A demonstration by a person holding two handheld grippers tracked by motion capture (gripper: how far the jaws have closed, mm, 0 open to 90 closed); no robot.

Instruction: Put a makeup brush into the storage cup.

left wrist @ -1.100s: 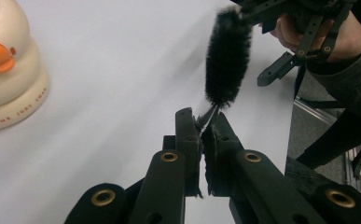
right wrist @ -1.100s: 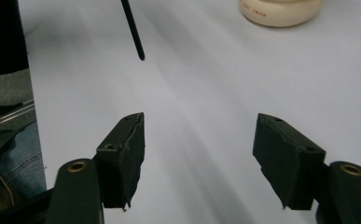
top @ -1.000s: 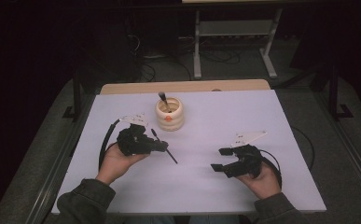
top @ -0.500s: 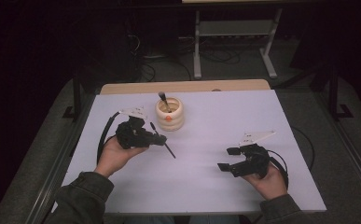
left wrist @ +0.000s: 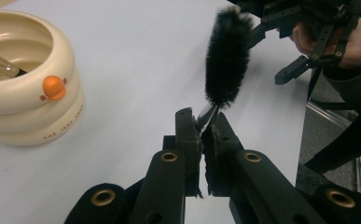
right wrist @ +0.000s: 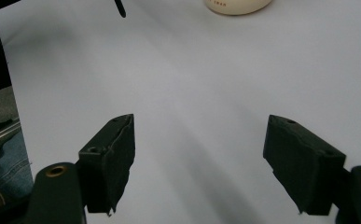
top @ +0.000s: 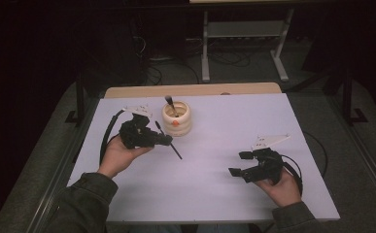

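Observation:
My left gripper (top: 166,141) is shut on a slim black brush (top: 176,151), which slants down to the right over the white table. In the left gripper view its jaws (left wrist: 201,122) pinch the brush's metal neck, and the fluffy black bristles (left wrist: 227,56) stick out ahead. A cream ribbed cup (top: 177,119) with an orange dot stands just beyond, and another brush (top: 169,102) leans inside it. The cup (left wrist: 29,93) is at the left of the left gripper view. My right gripper (top: 237,163) hovers open near the front right, its jaws (right wrist: 199,128) wide apart over bare table.
The white table top (top: 224,126) ends in a wooden strip (top: 190,90) at the far side. Dark floor, cables and a metal stand (top: 244,34) lie beyond. The right hand and gripper (left wrist: 315,28) show in the left gripper view's upper right corner.
My left gripper has carried the brush a little farther away and leftward, closer to the cup. The right gripper has shifted slightly to the right and stays open.

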